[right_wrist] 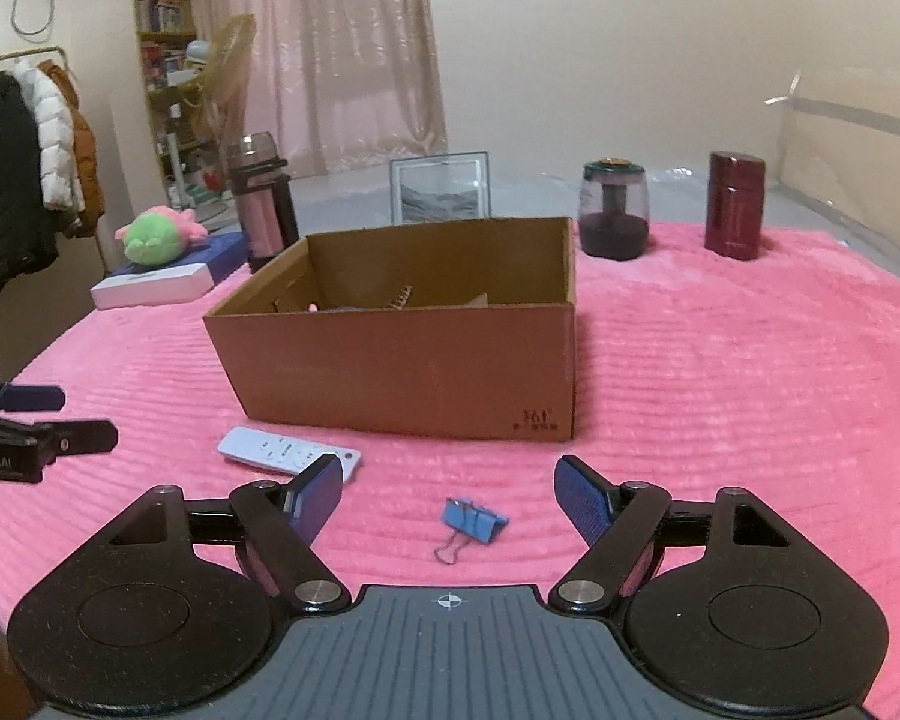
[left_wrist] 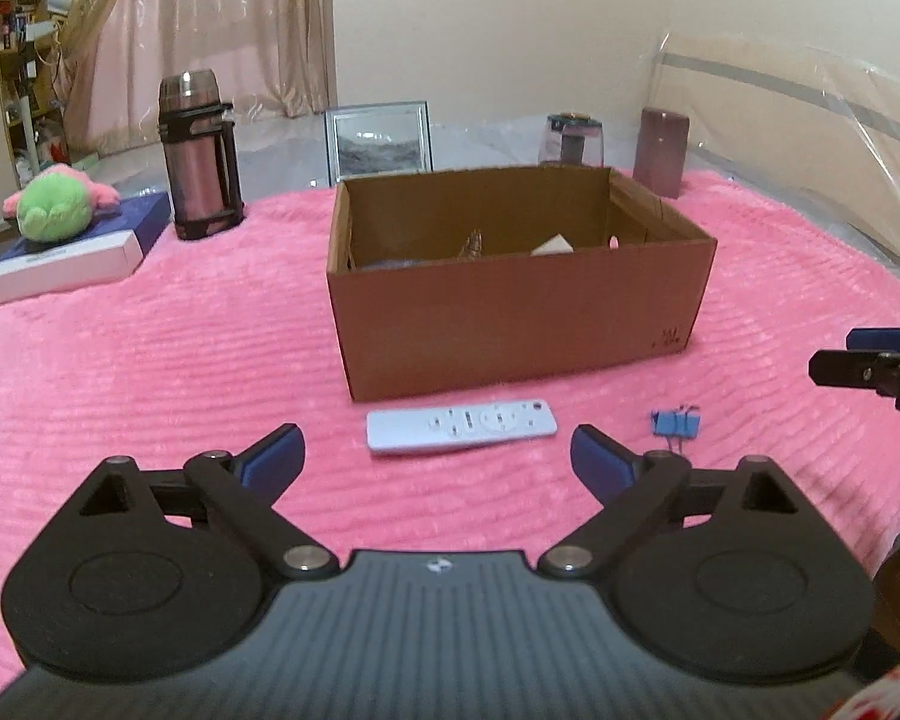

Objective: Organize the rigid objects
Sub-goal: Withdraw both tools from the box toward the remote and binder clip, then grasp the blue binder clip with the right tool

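Standing spread and empty, the left gripper [left_wrist: 437,450] has the remote [left_wrist: 461,425] at twelve o'clock, long axis crosswise to the jaws. Right gripper [right_wrist: 447,495], jaws likewise apart, faces the binder clip [right_wrist: 473,521] just ahead. Beyond both sits the cardboard box [right_wrist: 414,372] on the pink blanket [left_wrist: 150,360].

The surface [left_wrist: 150,372] is covered in ribbed pink plush; a brown cardboard box [left_wrist: 510,324], white remote [left_wrist: 459,426], blue binder clip [right_wrist: 473,519] and maroon canister [right_wrist: 735,210] are seen.
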The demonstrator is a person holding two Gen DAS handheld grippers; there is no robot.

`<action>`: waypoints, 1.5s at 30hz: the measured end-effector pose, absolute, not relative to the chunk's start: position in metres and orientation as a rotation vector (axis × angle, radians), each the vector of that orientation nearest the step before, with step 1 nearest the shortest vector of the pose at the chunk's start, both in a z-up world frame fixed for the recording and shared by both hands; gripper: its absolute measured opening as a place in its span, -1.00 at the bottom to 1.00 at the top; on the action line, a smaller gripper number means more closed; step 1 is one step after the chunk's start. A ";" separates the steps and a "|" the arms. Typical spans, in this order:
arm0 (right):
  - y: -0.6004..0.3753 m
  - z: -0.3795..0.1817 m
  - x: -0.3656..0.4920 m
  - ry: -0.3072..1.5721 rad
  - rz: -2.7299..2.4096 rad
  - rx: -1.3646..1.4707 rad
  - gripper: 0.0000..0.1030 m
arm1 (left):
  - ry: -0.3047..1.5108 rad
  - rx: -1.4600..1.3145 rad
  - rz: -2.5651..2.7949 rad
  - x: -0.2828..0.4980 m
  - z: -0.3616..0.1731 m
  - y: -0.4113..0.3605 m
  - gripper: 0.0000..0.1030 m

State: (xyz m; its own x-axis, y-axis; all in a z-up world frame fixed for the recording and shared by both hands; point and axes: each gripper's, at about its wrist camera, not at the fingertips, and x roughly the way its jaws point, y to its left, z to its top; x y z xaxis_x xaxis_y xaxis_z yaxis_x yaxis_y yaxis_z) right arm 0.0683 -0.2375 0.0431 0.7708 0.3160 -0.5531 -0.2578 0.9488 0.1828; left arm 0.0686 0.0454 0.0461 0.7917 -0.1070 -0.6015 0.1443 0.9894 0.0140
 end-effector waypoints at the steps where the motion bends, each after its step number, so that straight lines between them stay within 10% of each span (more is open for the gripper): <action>1: -0.237 0.042 0.067 0.621 0.309 0.104 0.45 | 0.650 0.059 -0.136 0.068 0.043 0.045 0.81; 45: -0.180 -0.056 0.130 0.726 0.007 0.205 0.43 | 0.733 0.016 -0.196 0.127 -0.025 0.068 0.82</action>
State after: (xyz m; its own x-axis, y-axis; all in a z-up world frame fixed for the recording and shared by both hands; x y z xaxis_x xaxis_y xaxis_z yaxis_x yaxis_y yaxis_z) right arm 0.1297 -0.1800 -0.0557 0.7490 0.0777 -0.6580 0.0645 0.9798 0.1891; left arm 0.1274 0.0678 -0.0249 0.7261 -0.1720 -0.6657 0.1829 0.9816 -0.0542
